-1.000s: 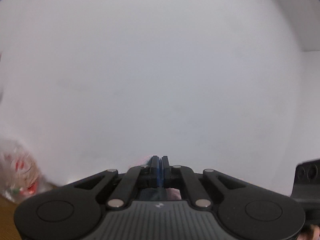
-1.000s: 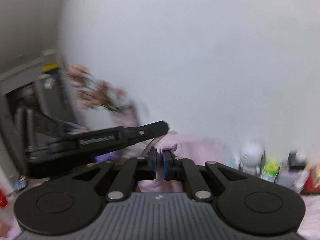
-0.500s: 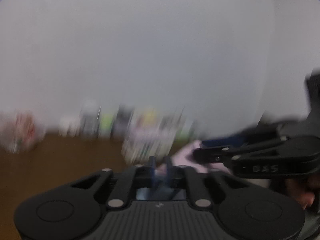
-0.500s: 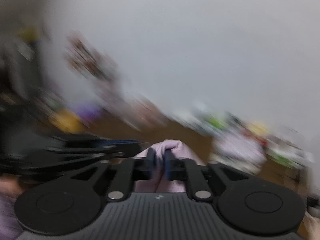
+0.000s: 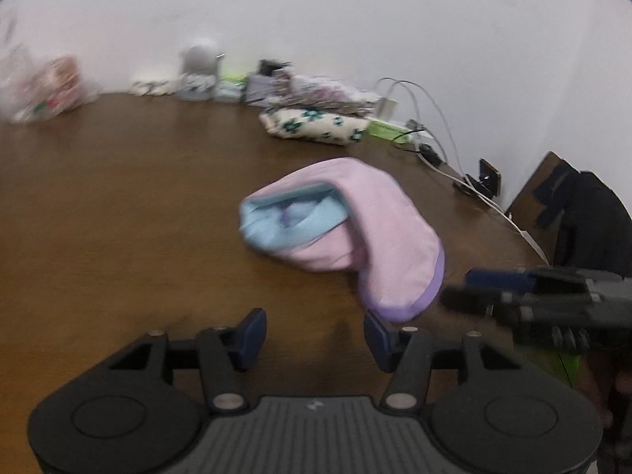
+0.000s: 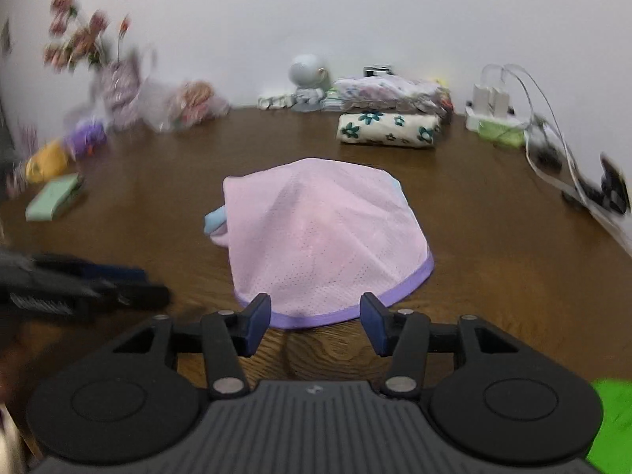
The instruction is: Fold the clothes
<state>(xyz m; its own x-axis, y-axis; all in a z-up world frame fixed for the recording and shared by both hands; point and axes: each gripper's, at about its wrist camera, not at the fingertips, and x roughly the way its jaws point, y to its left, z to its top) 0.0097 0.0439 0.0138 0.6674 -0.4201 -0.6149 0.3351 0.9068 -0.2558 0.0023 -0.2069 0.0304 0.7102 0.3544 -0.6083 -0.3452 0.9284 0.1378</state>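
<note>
A pink garment with a purple hem and pale blue lining lies in a loose mound on the brown wooden table. In the left wrist view the same pink garment shows its blue inside. My right gripper sits just before the purple hem, its jaws opening with nothing pressed between them. My left gripper hovers over bare wood left of the hem, jaws also opening and empty. Each gripper appears blurred at the edge of the other's view.
Folded clothes, a floral one beneath, are stacked at the back by the wall. Flowers, bags and small items line the far left. Chargers and cables run along the right edge. A green pack lies left.
Both grippers came down from facing the wall to the table and let go of the pink garment, which now lies in a heap. Their jaws went from shut to apart.
</note>
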